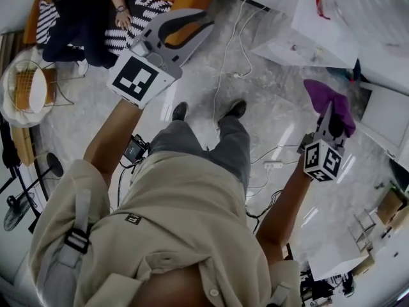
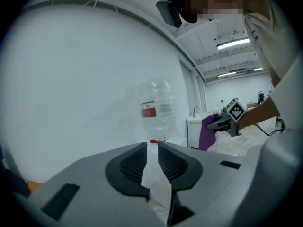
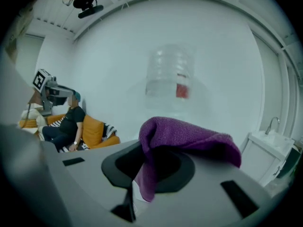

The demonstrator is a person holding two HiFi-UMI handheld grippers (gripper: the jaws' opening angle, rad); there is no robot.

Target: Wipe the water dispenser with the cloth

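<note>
Dispenser bottle (image 2: 158,109) upright against white wall, long axis vertical, neck down, contents unclear. Purple cloth (image 3: 187,136) pinched in right gripper (image 3: 154,167) fingers, draped over them, held facing bottle. Left gripper (image 2: 151,150) fingers narrowly parted, empty. White sink cabinet (image 3: 267,145) to one side of the bottle. Seated person (image 3: 71,122) on orange sofa (image 3: 92,129) to other.

Plain white wall (image 2: 71,79) ahead of the left claw (image 2: 152,148), white ceiling strip lights (image 2: 233,43) up to its right, white sink cabinet (image 3: 267,146) right of the right claw (image 3: 151,163), orange sofa (image 3: 91,128) to its left, glossy pale grey stone floor (image 1: 281,107) beneath both
</note>
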